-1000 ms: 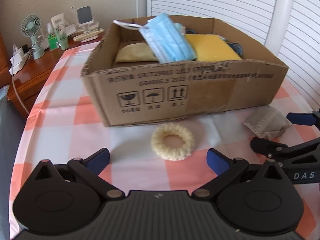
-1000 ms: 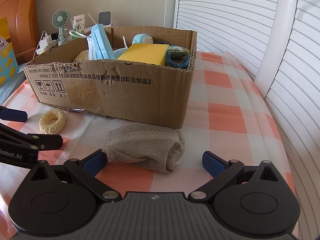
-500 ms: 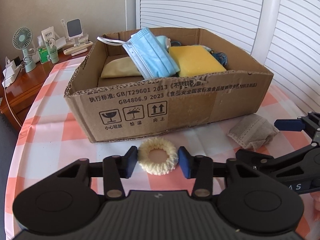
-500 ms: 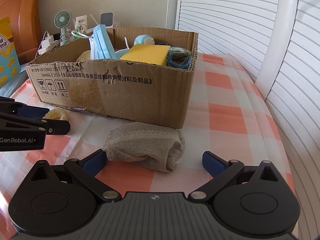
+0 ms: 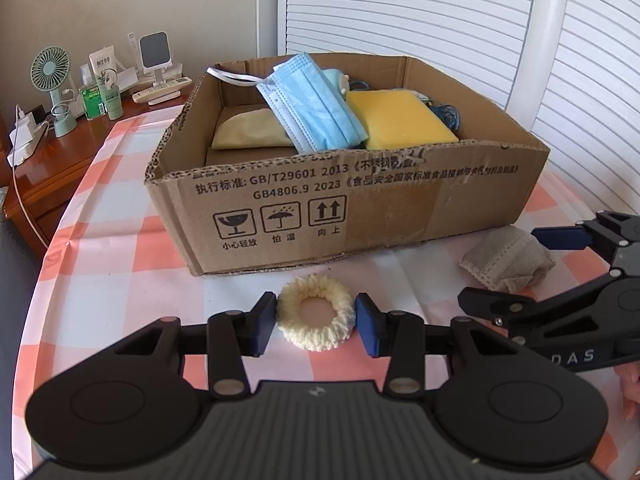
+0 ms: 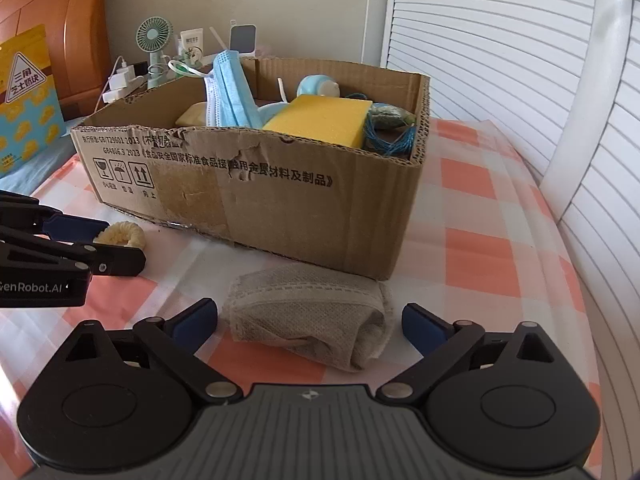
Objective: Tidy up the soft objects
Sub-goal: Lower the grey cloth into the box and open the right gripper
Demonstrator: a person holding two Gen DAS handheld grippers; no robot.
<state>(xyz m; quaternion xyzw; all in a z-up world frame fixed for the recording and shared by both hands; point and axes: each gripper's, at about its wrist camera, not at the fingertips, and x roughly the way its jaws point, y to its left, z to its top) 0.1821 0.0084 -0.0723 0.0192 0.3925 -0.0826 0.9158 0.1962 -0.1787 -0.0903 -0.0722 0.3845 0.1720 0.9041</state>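
Observation:
A cream knitted scrunchie (image 5: 320,336) lies on the checked tablecloth in front of the cardboard box (image 5: 360,208). My left gripper (image 5: 316,314) is shut on it, a blue pad pressing each side; it also shows at the left of the right wrist view as the scrunchie (image 6: 122,234). A folded grey cloth (image 6: 308,312) lies by the box's near corner. My right gripper (image 6: 310,318) stands open around it, pads apart from the fabric. In the box (image 6: 280,184) are a blue face mask (image 5: 312,104) and a yellow sponge (image 5: 400,120).
A wooden side table (image 5: 52,152) at the back left carries a small fan, bottles and a remote. White slatted shutters (image 5: 440,20) stand behind and to the right. A yellow bag (image 6: 24,92) leans at the far left. The tablecloth's edge drops off on the left.
My left gripper's fingers came together from wide open onto the scrunchie's two sides. The right gripper stayed open around the grey cloth.

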